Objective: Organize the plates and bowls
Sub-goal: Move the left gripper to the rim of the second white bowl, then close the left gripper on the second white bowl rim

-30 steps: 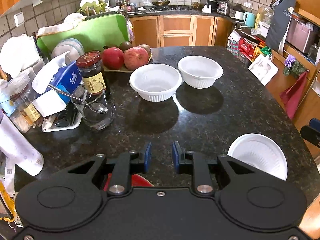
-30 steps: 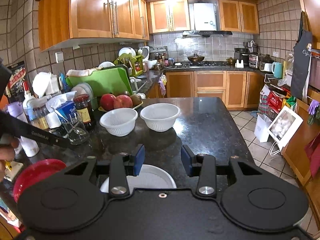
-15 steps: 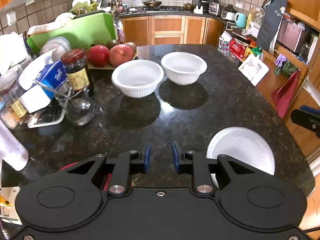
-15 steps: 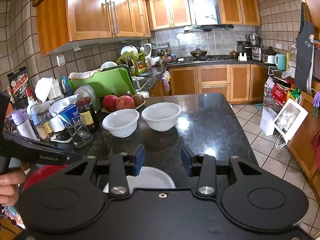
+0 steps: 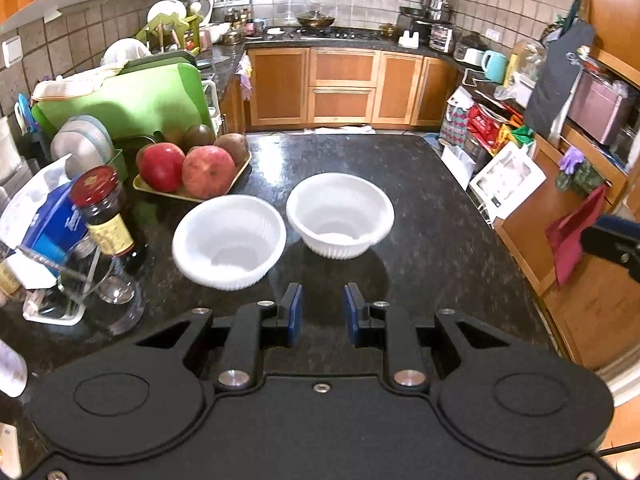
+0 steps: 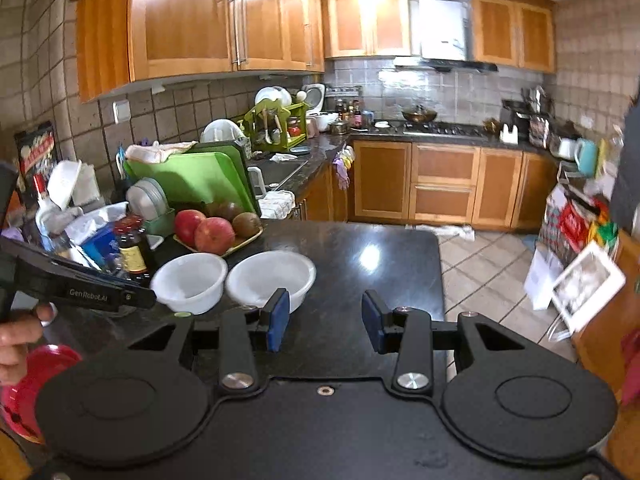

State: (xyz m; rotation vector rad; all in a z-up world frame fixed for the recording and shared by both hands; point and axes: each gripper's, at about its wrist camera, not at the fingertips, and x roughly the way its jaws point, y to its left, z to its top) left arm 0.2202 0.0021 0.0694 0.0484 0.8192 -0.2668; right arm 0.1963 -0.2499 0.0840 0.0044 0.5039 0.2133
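Two white ribbed bowls stand side by side on the dark granite counter (image 5: 432, 248): the left bowl (image 5: 229, 241) and the right bowl (image 5: 340, 215). Both also show in the right wrist view, the left bowl (image 6: 189, 282) and the right bowl (image 6: 270, 277). My left gripper (image 5: 321, 312) is open and empty, just short of the bowls. My right gripper (image 6: 324, 320) is open and empty, above the counter to the right of the bowls. A red plate (image 6: 24, 388) lies at the lower left of the right wrist view. The white plate is out of sight.
A tray of apples (image 5: 192, 170), a dark sauce jar (image 5: 105, 216), a glass with a spoon (image 5: 108, 292), a tissue pack (image 5: 52, 224) and a green dish rack (image 5: 120, 100) crowd the counter's left side. The counter's right edge drops to the floor.
Both grippers have moved forward toward the bowls. The white plate, earlier in view below them, has passed out of sight. Both grippers stayed open.
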